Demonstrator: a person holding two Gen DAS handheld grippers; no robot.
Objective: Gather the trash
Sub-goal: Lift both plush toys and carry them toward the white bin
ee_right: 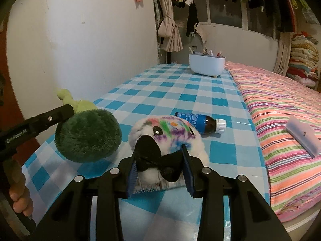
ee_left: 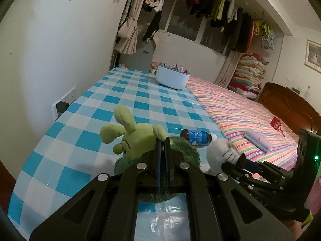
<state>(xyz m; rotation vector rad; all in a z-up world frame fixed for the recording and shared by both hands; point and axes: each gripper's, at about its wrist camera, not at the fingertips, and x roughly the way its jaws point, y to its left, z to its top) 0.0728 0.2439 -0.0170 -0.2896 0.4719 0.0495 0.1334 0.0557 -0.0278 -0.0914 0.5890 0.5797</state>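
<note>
Left gripper (ee_left: 164,140): fingers nearly together, pinching the green plush (ee_left: 138,140) just ahead of the tips; I judge it a thin hold on fur.
Right gripper (ee_right: 160,156): fingers narrow, closed around the black muzzle of the white plush (ee_right: 170,132).
Bottle (ee_right: 200,123): the only trash I can identify; it lies on its side on the checked cloth (ee_right: 180,92), beyond the right fingertips, behind the white plush, cap toward the striped bed (ee_right: 280,110).
Bin (ee_right: 206,65): far ahead of both finger pairs, near the cloth's far end.
Risk 1: both grippers are occupied with toys, so I cannot take the bottle.
Risk 2: dragging either plush forward may roll the bottle off toward the bed.
Risk 3: the left pinch may slip off the fur.
</note>
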